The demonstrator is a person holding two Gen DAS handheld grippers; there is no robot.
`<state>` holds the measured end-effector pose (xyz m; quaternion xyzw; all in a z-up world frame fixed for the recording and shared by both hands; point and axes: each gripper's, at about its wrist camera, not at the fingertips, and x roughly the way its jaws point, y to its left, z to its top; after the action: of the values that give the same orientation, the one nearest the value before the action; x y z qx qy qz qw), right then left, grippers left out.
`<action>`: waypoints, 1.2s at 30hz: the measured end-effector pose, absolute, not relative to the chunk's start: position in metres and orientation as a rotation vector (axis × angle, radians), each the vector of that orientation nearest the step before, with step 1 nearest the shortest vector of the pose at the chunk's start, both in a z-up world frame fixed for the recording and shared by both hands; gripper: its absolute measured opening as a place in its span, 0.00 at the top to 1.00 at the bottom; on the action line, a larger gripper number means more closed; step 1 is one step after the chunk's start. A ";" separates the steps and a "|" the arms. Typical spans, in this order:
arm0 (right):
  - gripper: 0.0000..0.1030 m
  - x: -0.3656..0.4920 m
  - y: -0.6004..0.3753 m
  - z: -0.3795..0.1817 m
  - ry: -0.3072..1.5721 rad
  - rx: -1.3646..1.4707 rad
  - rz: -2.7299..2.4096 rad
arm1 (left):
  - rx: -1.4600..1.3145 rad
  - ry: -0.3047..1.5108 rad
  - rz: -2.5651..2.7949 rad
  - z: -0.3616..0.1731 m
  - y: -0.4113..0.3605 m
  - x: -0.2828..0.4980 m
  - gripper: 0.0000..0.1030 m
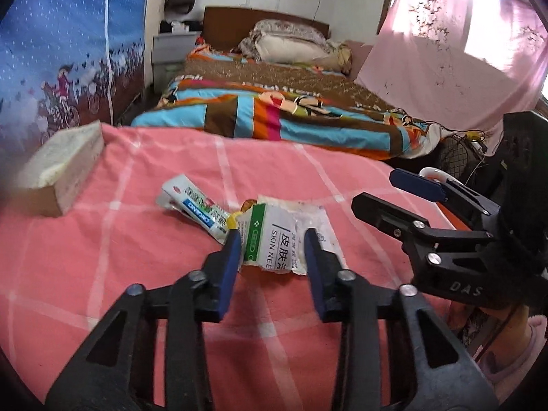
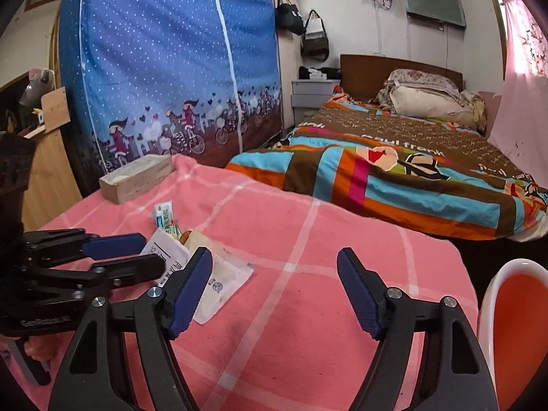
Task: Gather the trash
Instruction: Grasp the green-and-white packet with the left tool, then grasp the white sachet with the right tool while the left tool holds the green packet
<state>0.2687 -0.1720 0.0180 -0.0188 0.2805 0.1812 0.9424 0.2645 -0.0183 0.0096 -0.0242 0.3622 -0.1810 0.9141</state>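
A torn white and green wrapper (image 1: pixel 274 243) lies on the pink checked cloth (image 1: pixel 102 257). A squeezed white tube (image 1: pixel 195 207) with a yellow cap lies just left of it. My left gripper (image 1: pixel 270 239) is open, its blue pads on either side of the wrapper's near part, low over the cloth. My right gripper (image 2: pixel 274 257) is open and empty above bare cloth, right of the trash. The wrapper (image 2: pixel 219 284) and tube (image 2: pixel 164 217) also show in the right wrist view, with the left gripper (image 2: pixel 137 253) at them. The right gripper (image 1: pixel 387 191) shows in the left wrist view.
A tissue box (image 1: pixel 58 171) sits at the cloth's far left corner. An orange bin with a white rim (image 2: pixel 507 304) stands off the right edge of the table. A bed with a colourful quilt (image 2: pixel 394 167) lies beyond. A blue fabric wardrobe (image 2: pixel 164 61) stands at the left.
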 end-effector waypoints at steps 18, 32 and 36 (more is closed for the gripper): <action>0.27 0.275 -0.154 0.005 0.687 -0.062 0.480 | -0.218 0.680 -0.279 0.018 0.026 0.238 0.87; 0.25 0.284 -0.112 -0.001 0.752 -0.096 0.507 | -0.316 0.691 -0.126 0.007 0.054 0.238 0.88; 0.24 0.288 -0.113 -0.003 0.765 -0.073 0.518 | -0.332 0.712 -0.128 0.003 0.055 0.240 0.88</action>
<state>0.2883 -0.1133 -0.0027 -0.0351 0.3692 0.2497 0.8945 0.2400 0.0554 0.0025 -0.1617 0.3469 -0.0621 0.9218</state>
